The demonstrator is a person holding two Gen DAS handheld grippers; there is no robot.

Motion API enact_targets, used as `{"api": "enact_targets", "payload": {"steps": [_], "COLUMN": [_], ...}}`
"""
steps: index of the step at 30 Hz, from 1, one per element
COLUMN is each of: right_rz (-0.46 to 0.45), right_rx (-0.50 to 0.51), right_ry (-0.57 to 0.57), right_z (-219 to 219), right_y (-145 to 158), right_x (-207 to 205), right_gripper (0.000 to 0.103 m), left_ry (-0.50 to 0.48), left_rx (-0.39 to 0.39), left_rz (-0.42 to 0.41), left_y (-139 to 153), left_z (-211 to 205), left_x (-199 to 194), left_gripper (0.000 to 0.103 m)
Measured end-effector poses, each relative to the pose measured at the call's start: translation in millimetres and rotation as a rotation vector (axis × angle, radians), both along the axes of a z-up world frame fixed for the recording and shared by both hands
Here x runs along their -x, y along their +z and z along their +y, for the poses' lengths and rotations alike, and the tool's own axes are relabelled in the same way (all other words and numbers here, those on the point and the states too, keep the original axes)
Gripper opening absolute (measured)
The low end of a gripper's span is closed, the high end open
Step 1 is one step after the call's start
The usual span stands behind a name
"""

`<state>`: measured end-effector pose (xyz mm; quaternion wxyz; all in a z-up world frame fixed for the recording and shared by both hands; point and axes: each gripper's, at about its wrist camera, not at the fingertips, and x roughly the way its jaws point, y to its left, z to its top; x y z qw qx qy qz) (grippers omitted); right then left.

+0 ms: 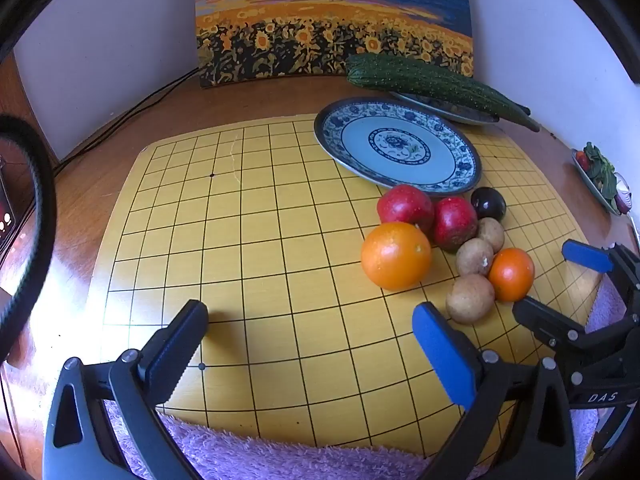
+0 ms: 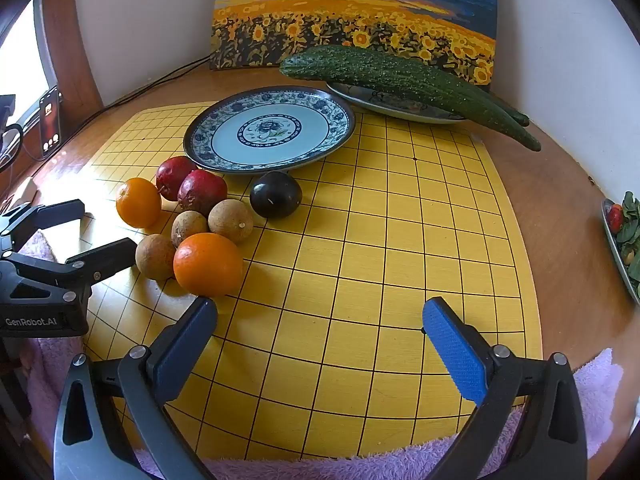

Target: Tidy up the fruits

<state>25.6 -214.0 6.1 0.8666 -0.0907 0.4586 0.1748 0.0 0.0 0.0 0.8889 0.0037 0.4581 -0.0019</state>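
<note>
A cluster of fruit lies on the yellow grid board (image 1: 240, 240) in front of an empty blue-and-white plate (image 1: 396, 148) (image 2: 268, 128). It holds a big orange (image 1: 396, 256) (image 2: 208, 264), a smaller orange (image 1: 511, 274) (image 2: 138, 202), two red fruits (image 1: 406, 208) (image 2: 202, 192), a dark plum (image 1: 488, 203) (image 2: 276, 194) and three brown round fruits (image 1: 470, 298) (image 2: 231, 220). My left gripper (image 1: 312, 316) (image 2: 102, 226) stands open to the left of the cluster, holding nothing. My right gripper (image 2: 320, 312) (image 1: 550, 280) is open and empty on its right.
Two long green gourds (image 2: 400, 76) rest on a second plate (image 2: 400, 110) behind, under a sunflower painting (image 2: 352, 20) on the wall. A dish of greens (image 2: 624, 240) sits at the far right edge. A purple towel (image 2: 320, 464) lies under the board's near edge. Cables (image 1: 132, 112) run along the back left.
</note>
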Motion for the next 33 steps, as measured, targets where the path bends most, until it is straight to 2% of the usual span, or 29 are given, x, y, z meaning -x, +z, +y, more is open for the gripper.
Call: {"api": "enact_targets", "payload": {"steps": [33], "right_rz": [0.002], "right_rx": [-0.002], "right_ry": [-0.004], "right_z": [1.2], "right_y": [-0.2], "right_x": [-0.5], "right_gripper": [0.103], "left_ry": [-0.010], "left_rx": [0.000], "left_rz": [0.001], "left_y": [-0.5], "left_z": [2.9], "left_x": [-0.1], "left_gripper": [0.103]}}
